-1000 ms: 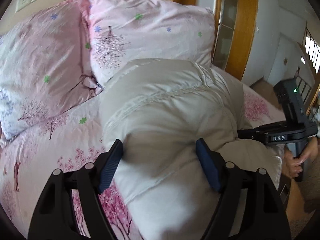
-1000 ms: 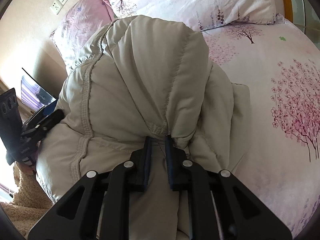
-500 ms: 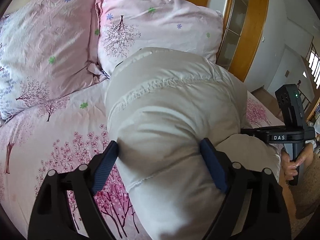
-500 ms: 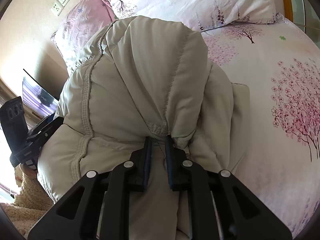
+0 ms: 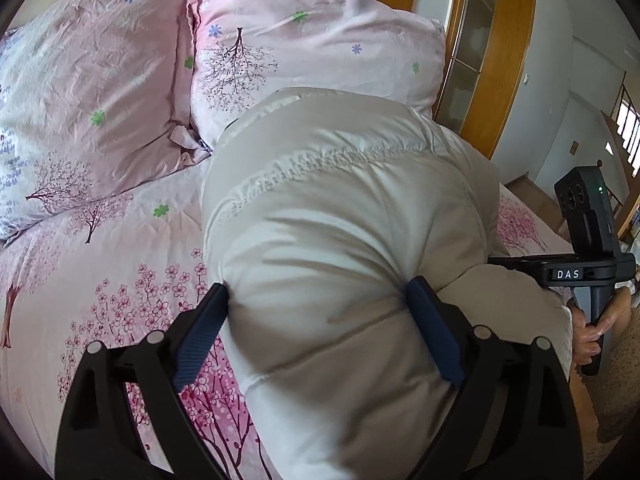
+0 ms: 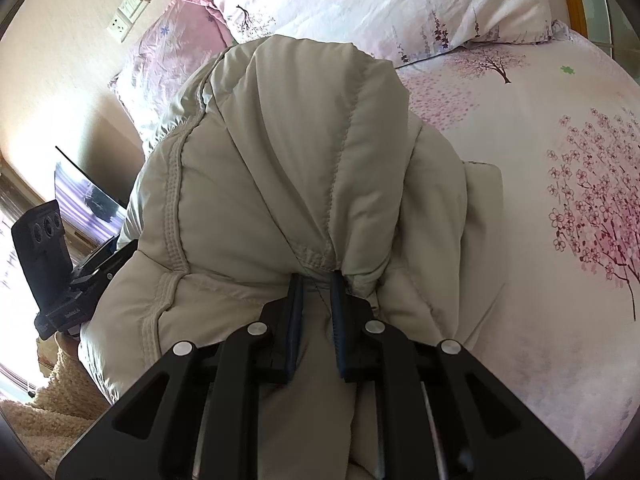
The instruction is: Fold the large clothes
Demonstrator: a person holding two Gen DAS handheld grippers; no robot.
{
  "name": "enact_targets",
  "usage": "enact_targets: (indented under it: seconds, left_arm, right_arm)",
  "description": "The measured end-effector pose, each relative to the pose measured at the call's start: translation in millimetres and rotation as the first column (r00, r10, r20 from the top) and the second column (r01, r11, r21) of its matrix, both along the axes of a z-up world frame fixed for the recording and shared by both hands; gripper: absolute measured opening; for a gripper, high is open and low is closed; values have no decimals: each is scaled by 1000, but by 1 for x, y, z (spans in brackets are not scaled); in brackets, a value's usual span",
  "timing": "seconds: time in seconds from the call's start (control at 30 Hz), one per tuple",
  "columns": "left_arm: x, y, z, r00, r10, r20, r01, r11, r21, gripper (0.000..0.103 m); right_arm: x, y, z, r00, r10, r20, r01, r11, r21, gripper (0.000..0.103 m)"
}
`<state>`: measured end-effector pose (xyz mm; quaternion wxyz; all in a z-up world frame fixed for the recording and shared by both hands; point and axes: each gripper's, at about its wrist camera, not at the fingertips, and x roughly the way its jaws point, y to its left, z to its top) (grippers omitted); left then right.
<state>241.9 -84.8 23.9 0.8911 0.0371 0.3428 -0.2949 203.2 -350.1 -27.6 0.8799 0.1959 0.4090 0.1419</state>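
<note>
A puffy beige down jacket (image 5: 340, 216) lies bunched on the bed. My left gripper (image 5: 318, 300) is wide open, its blue pads on either side of a padded fold of the jacket without pinching it. In the right wrist view the jacket (image 6: 288, 160) rises in a hump. My right gripper (image 6: 318, 284) is shut on a seam of the jacket at the base of that hump. The right gripper also shows at the right edge of the left wrist view (image 5: 576, 272), its fingertips hidden by the jacket. The left gripper's body (image 6: 56, 272) shows at the left of the right wrist view.
Two pink floral pillows (image 5: 304, 44) lie at the head of the bed (image 5: 100, 280) behind the jacket. A wooden door frame (image 5: 496, 56) stands at the right. A wall socket plate (image 6: 128, 12) is on the wall at the left.
The left wrist view has shifted downward and nearer, so the pillows sit lower in frame and the jacket fold fills more of the open jaws. The right gripper keeps its hold.
</note>
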Motion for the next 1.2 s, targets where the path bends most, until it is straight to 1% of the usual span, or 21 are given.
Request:
enact_targets:
  seconds: [0.23,0.3,0.37,0.47,0.5,0.57,0.6,0.67,0.7,0.77,0.83,0.9,0.97,1.0,1.03,1.07,1.13,1.2]
  left_arm:
    - [-1,1,1,1000,5,18,-5,1000,-2,90]
    - [0,6,8,1000,4,13,-4,1000,-19,90]
    - [-1,10,16,1000,5,29,-4,1000,-25,89]
    - [0,16,30,994,37,104,-37,999,0,89]
    - [5,18,32,992,52,115,-54,998,13,89]
    - [16,16,30,995,46,93,-50,998,43,93]
    - [19,15,27,996,42,81,-46,998,43,93]
    - [20,10,22,997,29,72,-32,998,45,93]
    - [19,8,20,997,24,74,-28,998,49,93]
    - [19,5,17,999,2,53,-4,999,39,93]
    - [21,2,15,999,-15,30,14,999,29,93]
    - [20,-4,13,999,-24,38,23,999,43,93]
    - [19,-7,13,999,-26,43,24,998,52,93]
    - [20,-8,12,999,-26,44,23,998,54,93]
    - [20,-9,12,999,-26,44,23,998,55,93]
    - [20,-9,11,999,-25,43,22,998,54,93]
    - [20,-10,10,999,-23,45,21,998,55,93]
    - [20,-15,10,998,-26,54,23,998,63,93]
  right_arm:
    - [-3,-4,-2,1000,-5,10,5,1000,24,13]
    - [-5,-5,-2,1000,-7,17,6,1000,27,13]
    - [-7,-6,-1,1000,-12,28,11,999,36,13]
    - [-11,-8,1,999,-20,39,19,999,45,13]
    - [-12,-9,2,999,-23,39,21,999,44,13]
    - [-15,-9,5,999,-23,42,21,999,32,13]
    - [-15,-8,7,999,-23,42,22,999,23,13]
    - [-16,-7,18,998,-38,44,37,999,9,15]
    - [-18,-9,27,997,-53,65,52,999,9,15]
    - [-21,-14,51,986,-84,146,84,996,7,16]
    - [-16,-17,68,980,-100,174,105,994,-21,20]
    - [-1,-11,83,979,-81,187,96,992,-77,20]
    - [17,-6,89,981,-71,181,96,986,-135,20]
    - [25,-4,90,983,-59,172,84,986,-146,20]
    - [37,-2,88,988,-46,149,70,984,-165,20]
    - [44,-2,84,991,-45,126,67,981,-181,20]
    - [58,-3,69,998,-40,51,50,976,-210,19]
    - [65,-1,57,999,-33,1,32,971,-236,18]
